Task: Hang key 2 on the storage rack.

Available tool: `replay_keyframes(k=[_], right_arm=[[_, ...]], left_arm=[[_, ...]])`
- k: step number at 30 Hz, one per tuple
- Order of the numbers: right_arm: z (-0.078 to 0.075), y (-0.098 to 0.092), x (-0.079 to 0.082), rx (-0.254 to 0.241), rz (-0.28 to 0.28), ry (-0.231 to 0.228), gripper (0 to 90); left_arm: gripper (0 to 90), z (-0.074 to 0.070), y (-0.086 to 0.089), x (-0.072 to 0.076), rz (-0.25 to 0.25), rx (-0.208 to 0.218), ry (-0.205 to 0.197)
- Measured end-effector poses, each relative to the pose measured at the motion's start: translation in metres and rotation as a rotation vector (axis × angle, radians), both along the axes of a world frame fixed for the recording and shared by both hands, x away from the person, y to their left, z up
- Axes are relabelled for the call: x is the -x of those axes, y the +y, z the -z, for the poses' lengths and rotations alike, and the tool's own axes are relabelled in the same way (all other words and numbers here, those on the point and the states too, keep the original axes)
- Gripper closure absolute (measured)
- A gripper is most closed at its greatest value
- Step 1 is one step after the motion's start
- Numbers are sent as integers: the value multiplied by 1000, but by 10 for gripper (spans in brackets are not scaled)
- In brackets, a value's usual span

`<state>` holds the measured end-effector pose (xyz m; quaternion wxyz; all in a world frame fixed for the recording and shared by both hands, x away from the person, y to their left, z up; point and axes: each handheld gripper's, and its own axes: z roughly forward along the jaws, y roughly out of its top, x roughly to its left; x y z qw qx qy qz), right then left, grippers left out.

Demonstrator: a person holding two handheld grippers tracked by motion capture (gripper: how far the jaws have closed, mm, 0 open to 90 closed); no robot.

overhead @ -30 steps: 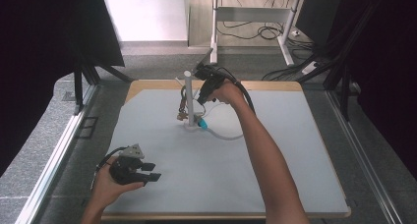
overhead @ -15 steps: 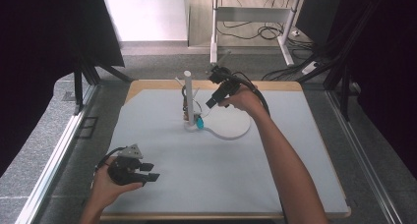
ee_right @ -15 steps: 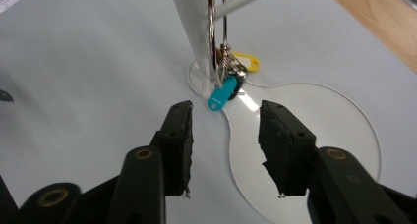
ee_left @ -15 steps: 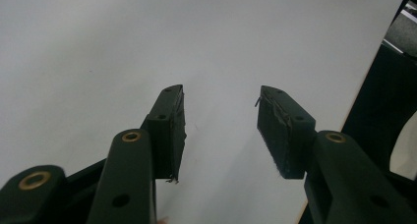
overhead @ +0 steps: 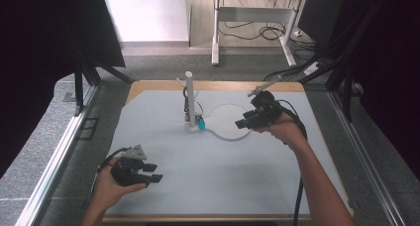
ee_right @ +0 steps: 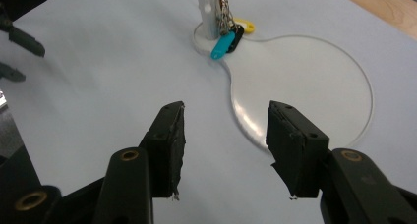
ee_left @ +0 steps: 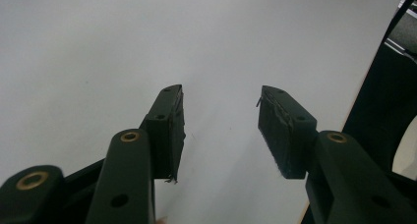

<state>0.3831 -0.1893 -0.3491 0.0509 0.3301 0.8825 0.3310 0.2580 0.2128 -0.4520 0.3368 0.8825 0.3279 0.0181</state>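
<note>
Now your right gripper (overhead: 241, 123) hangs just right of the white key stand (overhead: 189, 102), jaws just opened, nothing between them. Tagged keys (ee_right: 226, 42) hang at the stand's post, no writing legible. Your left gripper (overhead: 152, 172), well nearer you, gapes empty.

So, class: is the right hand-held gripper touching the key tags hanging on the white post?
Apart. The right gripper view shows bare mat between the open right hand-held gripper and the key tags.
</note>
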Motion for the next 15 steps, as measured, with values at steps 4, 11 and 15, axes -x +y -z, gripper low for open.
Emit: replay_keyframes(k=[4, 11, 15], right_arm=[[18, -26, 24, -49, 13, -19, 484], [57, -63, 58, -128, 38, -38, 484], [80, -77, 73, -132, 63, -42, 484]], left_arm=[[526, -2, 2, 1, 0, 2, -12], [517, 1, 1, -1, -23, -7, -4], [514, 2, 1, -1, -24, -17, -1]])
